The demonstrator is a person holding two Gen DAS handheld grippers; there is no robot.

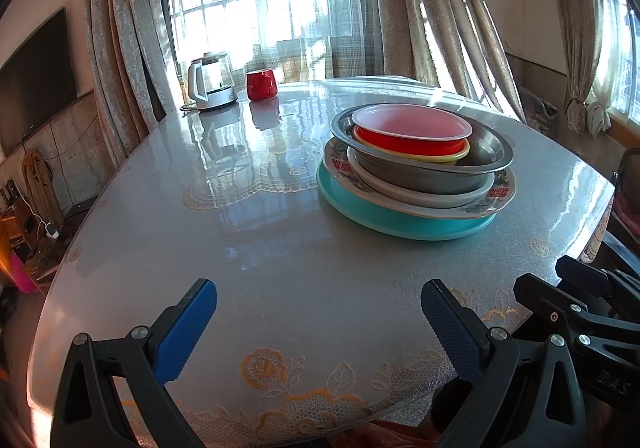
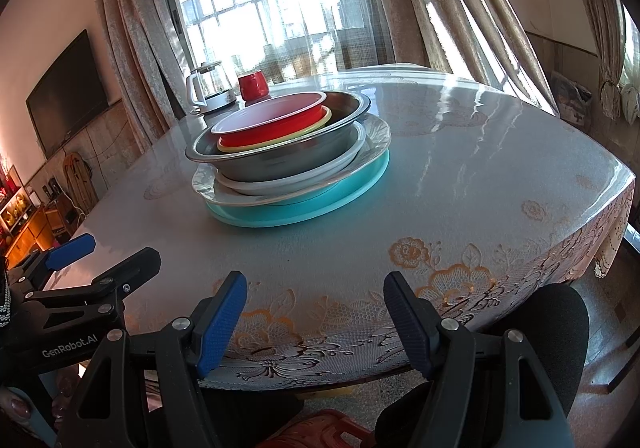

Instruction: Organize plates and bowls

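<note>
Stack of dishes (image 1: 416, 168) sitting mid-table (image 1: 280, 268), nearer the window side than the near edge; kettle (image 1: 210, 82) and red cup (image 1: 261, 85) further back beyond the stack, by the window. Stack order from bottom: teal plate (image 1: 400, 222), patterned plate (image 1: 340, 166), white plate (image 1: 420, 194), metal bowl (image 1: 472, 164), yellow bowl (image 1: 460, 156), red bowl (image 1: 412, 128) on top.

Left gripper (image 1: 318, 312) wide open, nothing between the pads, hanging over the near table edge, well short of the stack. Right gripper (image 2: 314, 306) likewise open and empty, same side, well short of the stack.

Handling, judged: red and yellow bowls look like light plastic, stiff enough, probably easy by the rim. Metal bowl rigid, glossy, likely slippery; flared rim looks like the best bite. Patterned plate probably ceramic or melamine, can't tell; treat as breakable. Nested stack, so lifting a lower piece likely drags the upper ones. Glossy table cover, so plates may slide when pushed.

Left wrist view: red lettering on the patterned plate rim, the right gripper's body at right. Right wrist view: stack leaning off-centre over the teal plate, draped tablecloth corner, the left gripper's pad (image 2: 70, 244) at left, a fingertip bottom-left.
</note>
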